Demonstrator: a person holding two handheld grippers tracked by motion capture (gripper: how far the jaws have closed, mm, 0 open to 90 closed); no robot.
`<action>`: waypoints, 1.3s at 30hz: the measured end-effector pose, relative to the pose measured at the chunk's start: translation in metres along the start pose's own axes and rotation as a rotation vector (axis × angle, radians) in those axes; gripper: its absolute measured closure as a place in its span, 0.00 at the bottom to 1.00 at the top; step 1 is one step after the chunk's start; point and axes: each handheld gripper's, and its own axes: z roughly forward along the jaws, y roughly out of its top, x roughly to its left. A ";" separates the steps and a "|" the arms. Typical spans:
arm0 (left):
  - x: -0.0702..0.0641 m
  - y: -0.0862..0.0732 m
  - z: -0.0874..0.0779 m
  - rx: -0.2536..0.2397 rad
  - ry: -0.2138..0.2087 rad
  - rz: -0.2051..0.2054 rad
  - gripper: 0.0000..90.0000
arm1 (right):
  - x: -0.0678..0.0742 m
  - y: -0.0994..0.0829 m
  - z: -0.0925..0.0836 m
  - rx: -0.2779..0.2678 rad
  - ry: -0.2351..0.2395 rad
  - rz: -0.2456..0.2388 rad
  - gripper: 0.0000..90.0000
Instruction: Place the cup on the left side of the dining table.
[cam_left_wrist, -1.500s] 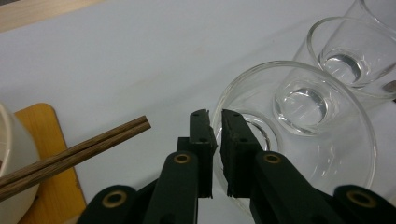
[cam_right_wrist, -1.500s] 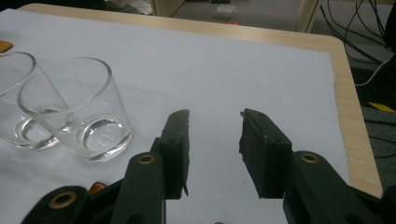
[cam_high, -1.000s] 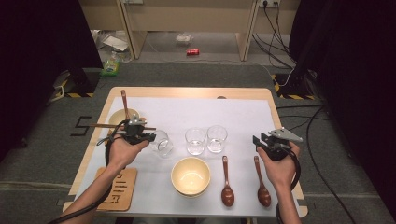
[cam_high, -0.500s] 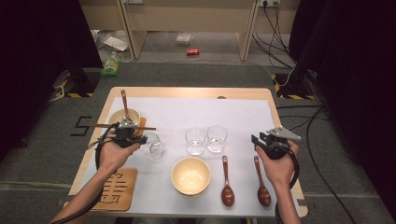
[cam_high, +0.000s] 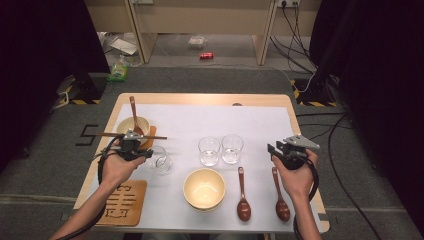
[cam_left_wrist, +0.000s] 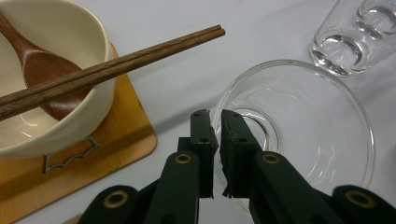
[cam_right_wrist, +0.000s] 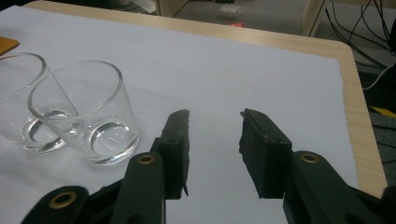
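Item: clear round drinking glass (cam_left_wrist: 299, 135), pinched at its rim by left gripper (cam_left_wrist: 215, 122), near table's left edge beside coaster; placement unfinished. Right gripper (cam_right_wrist: 215, 122): jaws spread, empty.

My high view looks forward and down from above my side of the table (cam_high: 260, 100), far enough back to take in the floor beyond; my left gripper view rides close over the left gripper (cam_left_wrist: 215, 122), looking steeply down on a glass (cam_left_wrist: 317, 121) and a bowl (cam_left_wrist: 100, 91); my right gripper view sits low, facing across the white sheet; it shares the paired glasses (cam_right_wrist: 79, 112) with the high view (cam_high: 220, 149).
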 end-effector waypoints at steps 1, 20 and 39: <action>0.000 0.000 0.000 0.003 -0.001 -0.001 0.92 | 0.000 0.000 0.000 -0.001 0.000 -0.001 0.69; 0.004 -0.001 0.004 -0.004 -0.020 -0.010 0.92 | 0.003 -0.001 0.004 0.007 0.004 -0.006 0.69; 0.007 -0.002 -0.001 -0.144 -0.032 -0.039 0.72 | -0.001 -0.008 0.002 0.014 -0.005 -0.001 0.68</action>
